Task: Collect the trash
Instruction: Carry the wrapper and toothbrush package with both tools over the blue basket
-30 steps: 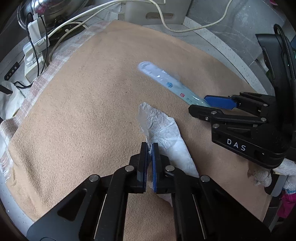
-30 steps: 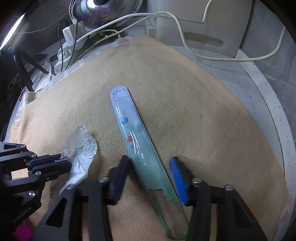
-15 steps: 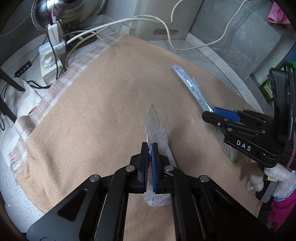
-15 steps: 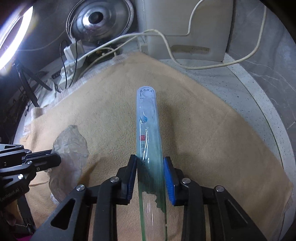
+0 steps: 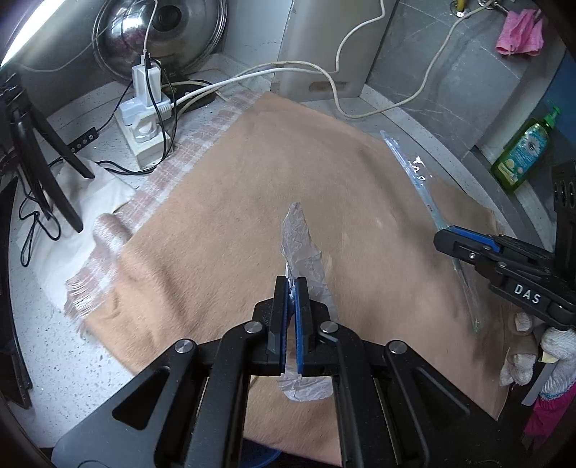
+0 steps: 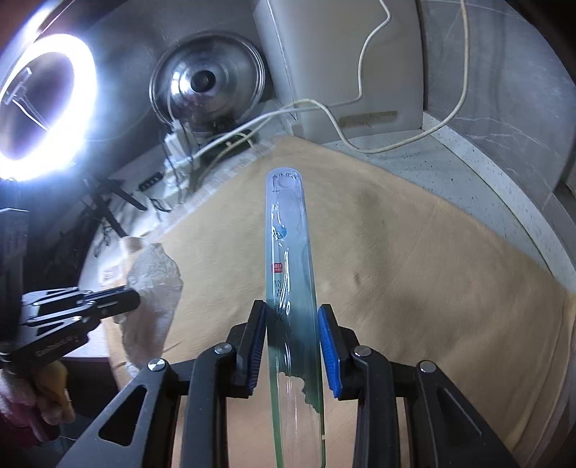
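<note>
My left gripper (image 5: 291, 284) is shut on a crumpled clear plastic wrapper (image 5: 301, 248), which hangs above the tan blanket (image 5: 223, 223). My right gripper (image 6: 292, 316) is shut on a long clear toothbrush package (image 6: 288, 244) with a torn near end; the package sticks out forward, lifted off the blanket (image 6: 414, 273). In the left wrist view the right gripper (image 5: 444, 239) is at the right edge with the package (image 5: 414, 172) slanting up and away. In the right wrist view the left gripper (image 6: 126, 297) with the wrapper (image 6: 154, 284) is at the left.
A power strip with plugs and cables (image 5: 144, 108), a steel pot lid (image 5: 162, 32) and a white board (image 5: 324, 46) stand behind the blanket. A green soap bottle (image 5: 522, 154) and pink cloth (image 5: 518, 32) are at right. A ring light (image 6: 43, 108) glares.
Both grippers rose and pulled back from the blanket. The right gripper closed onto the toothbrush package and lifted it. The wrapper came up off the blanket in the left gripper.
</note>
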The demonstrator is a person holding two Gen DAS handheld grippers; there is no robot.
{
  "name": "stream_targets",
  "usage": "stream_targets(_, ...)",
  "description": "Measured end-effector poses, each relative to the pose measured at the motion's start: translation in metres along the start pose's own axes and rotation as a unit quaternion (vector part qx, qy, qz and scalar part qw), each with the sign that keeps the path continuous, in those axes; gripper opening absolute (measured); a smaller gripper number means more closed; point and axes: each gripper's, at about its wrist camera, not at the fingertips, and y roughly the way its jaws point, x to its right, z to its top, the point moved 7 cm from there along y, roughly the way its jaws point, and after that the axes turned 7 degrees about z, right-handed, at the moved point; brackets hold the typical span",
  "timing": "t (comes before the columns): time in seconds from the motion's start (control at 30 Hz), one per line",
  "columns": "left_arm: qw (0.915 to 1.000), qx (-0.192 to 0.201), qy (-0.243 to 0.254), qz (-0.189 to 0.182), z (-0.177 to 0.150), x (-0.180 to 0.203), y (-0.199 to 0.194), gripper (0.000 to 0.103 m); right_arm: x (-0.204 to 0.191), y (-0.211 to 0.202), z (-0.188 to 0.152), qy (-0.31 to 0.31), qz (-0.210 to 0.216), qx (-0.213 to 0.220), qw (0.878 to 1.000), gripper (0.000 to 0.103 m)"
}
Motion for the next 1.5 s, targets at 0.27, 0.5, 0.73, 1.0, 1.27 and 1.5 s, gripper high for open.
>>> stream_targets(0.27,0.9989,0.000,0.040,-0.025,-0.032,-0.023,-0.031,0.000,-0.055,-0.036,-0.036,0.028,-0.015,0.031,0.999,0.029)
stream_targets(0.5,0.9966,-0.005,0.070,-0.044,-0.063,-0.042,-0.048,0.000,-0.104,-0.047,-0.078,0.070,-0.019,0.039,0.997,0.029)
stream_targets(0.73,0.9941,-0.009,0.092,-0.056,-0.094,-0.065,-0.062,0.000,-0.149,-0.052,-0.117,0.095,-0.020,0.041,0.994,0.029)
stream_targets(1.0,0.9926,-0.034,0.099,-0.060,-0.135,-0.090,-0.062,0.000,-0.185,-0.045,-0.156,0.113,-0.008,0.025,0.993,0.029)
stream_targets(1.27,0.9913,-0.064,0.100,-0.057,-0.174,-0.109,-0.055,0.000,-0.218,-0.025,-0.194,0.112,0.004,-0.012,0.994,0.029)
stream_targets(1.5,0.9885,-0.088,0.112,-0.051,-0.203,-0.112,-0.042,0.000,-0.229,-0.001,-0.232,0.117,0.008,-0.051,0.992,0.029)
